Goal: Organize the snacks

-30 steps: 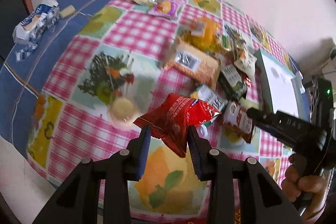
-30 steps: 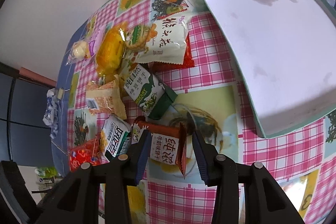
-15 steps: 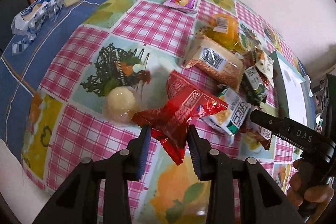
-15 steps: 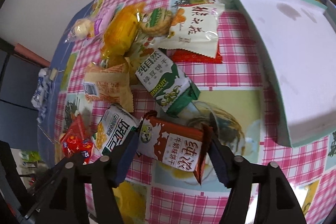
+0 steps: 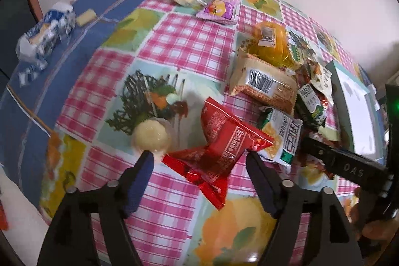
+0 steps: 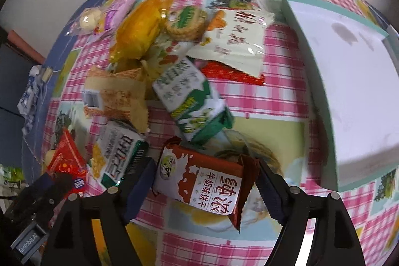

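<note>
My left gripper (image 5: 199, 158) points down at the checked tablecloth (image 5: 189, 46). Its jaws are opening, and a crumpled red snack packet (image 5: 224, 143) lies on the cloth between them, clear of both pads. My right gripper (image 6: 204, 166) also hangs over the cloth with its jaws opening. A brown-and-white biscuit packet (image 6: 207, 181) lies between its fingers, with a small gap on each side. The red snack packet (image 6: 64, 161) shows at the lower left of the right wrist view.
A white tray with a teal rim (image 6: 349, 66) lies right of the snack pile. The pile holds a green-white biscuit packet (image 6: 189, 101), a tan wafer packet (image 6: 117, 96), a yellow packet (image 6: 139, 29) and others. A round pale cake (image 5: 149, 136) sits by my left fingertip.
Both grippers' jaws have spread wide. The red packet has left the left pads and lies on the cloth. The brown packet has been let go and lies flatter between the right fingers.
</note>
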